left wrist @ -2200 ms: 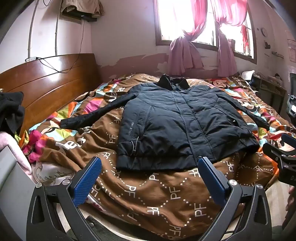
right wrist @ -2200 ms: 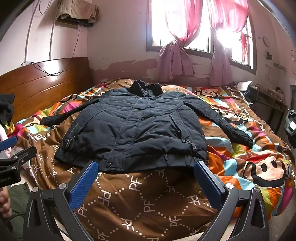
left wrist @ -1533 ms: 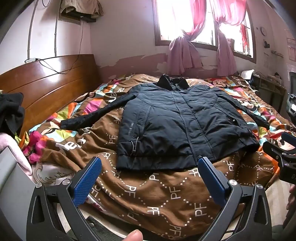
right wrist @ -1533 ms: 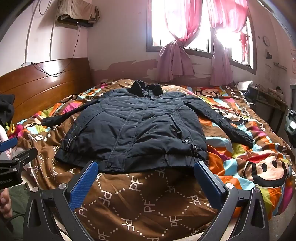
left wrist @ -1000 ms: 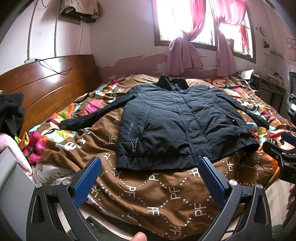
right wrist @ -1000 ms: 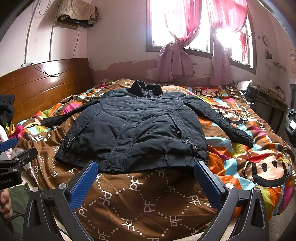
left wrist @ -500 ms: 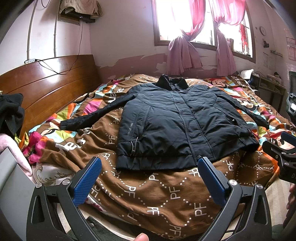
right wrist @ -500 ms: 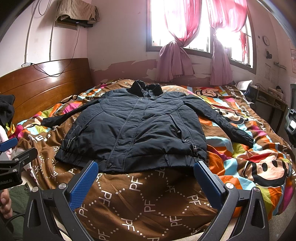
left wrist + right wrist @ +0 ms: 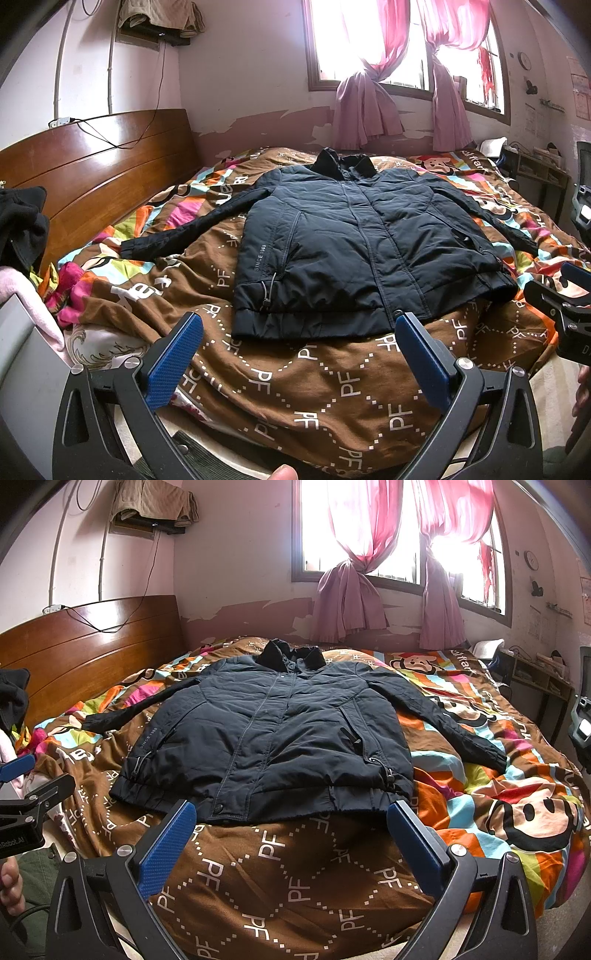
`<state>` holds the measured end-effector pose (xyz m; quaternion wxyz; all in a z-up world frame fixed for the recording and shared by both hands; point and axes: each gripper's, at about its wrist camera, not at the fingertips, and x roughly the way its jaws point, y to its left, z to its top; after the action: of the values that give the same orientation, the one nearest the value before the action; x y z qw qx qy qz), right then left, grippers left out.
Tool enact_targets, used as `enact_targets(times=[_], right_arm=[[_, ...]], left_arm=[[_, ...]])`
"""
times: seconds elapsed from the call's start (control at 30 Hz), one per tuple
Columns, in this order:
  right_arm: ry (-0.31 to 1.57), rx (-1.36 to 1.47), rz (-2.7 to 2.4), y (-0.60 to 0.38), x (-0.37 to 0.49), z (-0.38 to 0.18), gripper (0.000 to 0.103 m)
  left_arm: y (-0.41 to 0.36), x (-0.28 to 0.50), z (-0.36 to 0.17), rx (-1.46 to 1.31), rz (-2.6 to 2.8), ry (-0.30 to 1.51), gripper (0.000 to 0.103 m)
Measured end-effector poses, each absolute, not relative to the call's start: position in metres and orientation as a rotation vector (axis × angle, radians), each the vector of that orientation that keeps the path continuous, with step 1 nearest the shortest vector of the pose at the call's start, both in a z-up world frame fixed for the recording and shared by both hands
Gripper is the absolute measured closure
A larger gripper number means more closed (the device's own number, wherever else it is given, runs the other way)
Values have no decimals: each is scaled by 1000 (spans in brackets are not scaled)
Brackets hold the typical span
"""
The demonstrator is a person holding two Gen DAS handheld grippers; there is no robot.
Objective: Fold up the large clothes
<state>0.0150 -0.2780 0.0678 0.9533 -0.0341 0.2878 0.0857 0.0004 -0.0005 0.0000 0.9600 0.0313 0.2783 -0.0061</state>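
A dark navy jacket (image 9: 354, 254) (image 9: 273, 738) lies flat and front-up on the bed, zipped, collar toward the window, both sleeves spread out to the sides. My left gripper (image 9: 299, 325) hovers open just short of the jacket's hem, nothing between its blue pads (image 9: 173, 360). My right gripper (image 9: 291, 812) is likewise open in front of the hem, its blue pads (image 9: 166, 847) empty. Each gripper also shows at the edge of the other's view.
The bed carries a brown and multicoloured cartoon quilt (image 9: 295, 878) with a wooden headboard (image 9: 92, 173) on the left. Dark and pink clothes (image 9: 18, 236) are piled at the left. A window with pink curtains (image 9: 351, 602) is behind; a desk (image 9: 535, 675) stands at right.
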Motion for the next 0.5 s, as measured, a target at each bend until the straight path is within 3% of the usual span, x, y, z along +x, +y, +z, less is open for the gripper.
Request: enact_targets(times=[0.5], right_arm=[[587,-59,171,-275,16,67,0]], left_arm=[[-3,4,-5,64,5,577,1]])
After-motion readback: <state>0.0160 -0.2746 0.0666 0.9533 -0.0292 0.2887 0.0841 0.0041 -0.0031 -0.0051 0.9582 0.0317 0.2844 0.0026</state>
